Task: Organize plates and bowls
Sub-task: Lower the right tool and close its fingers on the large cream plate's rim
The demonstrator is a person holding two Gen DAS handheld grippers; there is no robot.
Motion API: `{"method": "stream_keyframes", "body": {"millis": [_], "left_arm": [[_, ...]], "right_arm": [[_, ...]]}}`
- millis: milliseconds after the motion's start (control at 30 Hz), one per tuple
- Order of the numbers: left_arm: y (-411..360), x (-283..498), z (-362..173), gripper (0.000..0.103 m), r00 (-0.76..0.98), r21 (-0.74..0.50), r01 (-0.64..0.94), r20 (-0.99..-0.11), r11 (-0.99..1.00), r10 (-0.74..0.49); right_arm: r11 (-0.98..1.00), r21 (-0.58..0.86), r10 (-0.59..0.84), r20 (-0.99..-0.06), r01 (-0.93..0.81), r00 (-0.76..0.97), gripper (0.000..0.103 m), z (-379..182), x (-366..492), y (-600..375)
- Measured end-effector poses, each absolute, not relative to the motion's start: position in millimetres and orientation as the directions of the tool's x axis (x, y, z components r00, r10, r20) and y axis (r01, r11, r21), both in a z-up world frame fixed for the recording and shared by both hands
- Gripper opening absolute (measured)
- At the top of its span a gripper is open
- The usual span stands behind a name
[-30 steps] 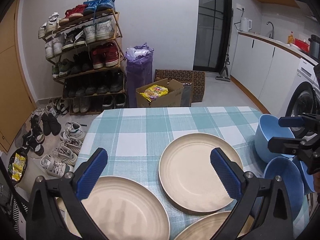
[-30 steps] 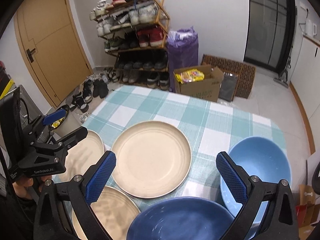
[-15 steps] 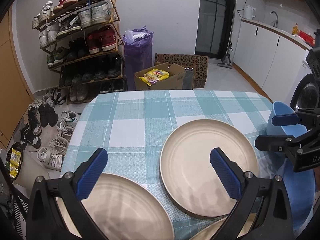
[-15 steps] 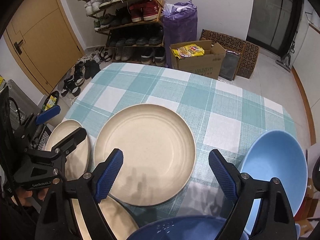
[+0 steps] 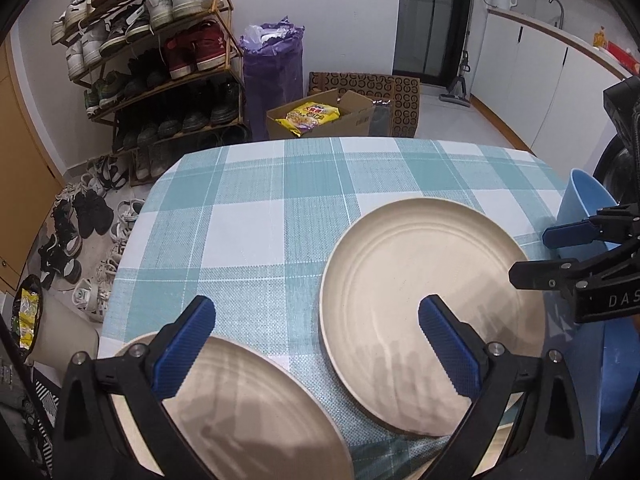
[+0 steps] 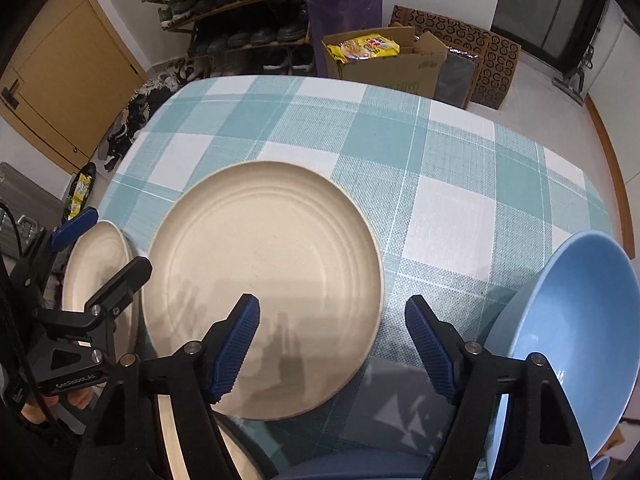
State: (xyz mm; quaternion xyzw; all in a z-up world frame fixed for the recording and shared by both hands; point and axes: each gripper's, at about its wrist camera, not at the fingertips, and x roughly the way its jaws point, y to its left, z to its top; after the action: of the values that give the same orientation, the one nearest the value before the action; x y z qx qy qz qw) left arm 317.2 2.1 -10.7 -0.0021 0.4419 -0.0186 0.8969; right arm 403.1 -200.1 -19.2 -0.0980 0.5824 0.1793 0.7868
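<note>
- Centre plate (image 6: 262, 284): round, cream, matt, with shallow concentric rings; lies flat on the tabletop (image 6: 360, 152), lower middle of the right wrist view.
- Left plate (image 5: 240, 412): same cream make, lower left of the left wrist view, its near edge cut off by the frame.
- Third cream plate (image 6: 176, 432): only a sliver at the bottom of the right wrist view, behind a gripper arm.
- Light blue bowl (image 6: 568, 344): smooth, deep, round; lower right, on the tabletop's right edge.
- Dark blue bowl (image 6: 360, 468): only its rim at the bottom edge.
- Tabletop cloth: woven teal-and-white check.
- Left gripper (image 5: 316, 344): black arms, ribbed blue pads; jaws spread wide with nothing between them, over the cloth between two plates.
- Right gripper (image 6: 332, 344): same build; jaws closing, apart, above the centre plate's near right rim, not touching it.
- Room: shoe rack (image 5: 160, 52), purple bag (image 5: 272, 60), cardboard box (image 5: 320, 118), white cabinets (image 5: 532, 80), wooden door (image 6: 60, 80).
</note>
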Motion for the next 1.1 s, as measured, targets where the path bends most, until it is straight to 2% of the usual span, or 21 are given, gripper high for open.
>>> {"method": "stream_keyframes", "body": {"millis": [300,400,500,600,867,967,1100], "left_arm": [[-1,318,-20,0.095,0.583,-0.014,0.054,-0.812,0.998,-0.043],[-1,317,-21,0.094,0.583,-0.011,0.057,-0.812,0.998,-0.043],[1,317,-22,0.094,0.582,-0.015,0.052,-0.812,0.999,-0.043],[1,317,-23,0.084,0.577,-0.018,0.059,-0.815,0.998,-0.049],[1,317,-29,0.082,0.562,-0.022,0.067,-0.825,0.997,-0.056],[2,317,-31,0.072,0.554,-0.027,0.07,-0.83,0.997,-0.061],[3,316,-34,0.068,0.543,-0.035,0.066,-0.837,0.997,-0.066]], "right_arm": [[0.907,0.014,0.134,-0.957,-0.42,0.258,0.074,-22,402,-193],[0.899,0.005,0.133,-0.956,-0.439,0.261,0.065,-22,400,-188],[0.892,-0.003,0.124,-0.96,-0.452,0.252,0.065,-25,400,-183],[0.895,-0.033,0.089,-0.964,-0.446,0.25,0.065,-30,403,-179],[0.893,-0.078,0.031,-0.972,-0.443,0.233,0.064,-41,405,-174],[0.893,-0.081,0.028,-0.972,-0.443,0.234,0.062,-41,405,-174],[0.891,-0.096,0.008,-0.974,-0.444,0.227,0.06,-44,404,-175]]}}
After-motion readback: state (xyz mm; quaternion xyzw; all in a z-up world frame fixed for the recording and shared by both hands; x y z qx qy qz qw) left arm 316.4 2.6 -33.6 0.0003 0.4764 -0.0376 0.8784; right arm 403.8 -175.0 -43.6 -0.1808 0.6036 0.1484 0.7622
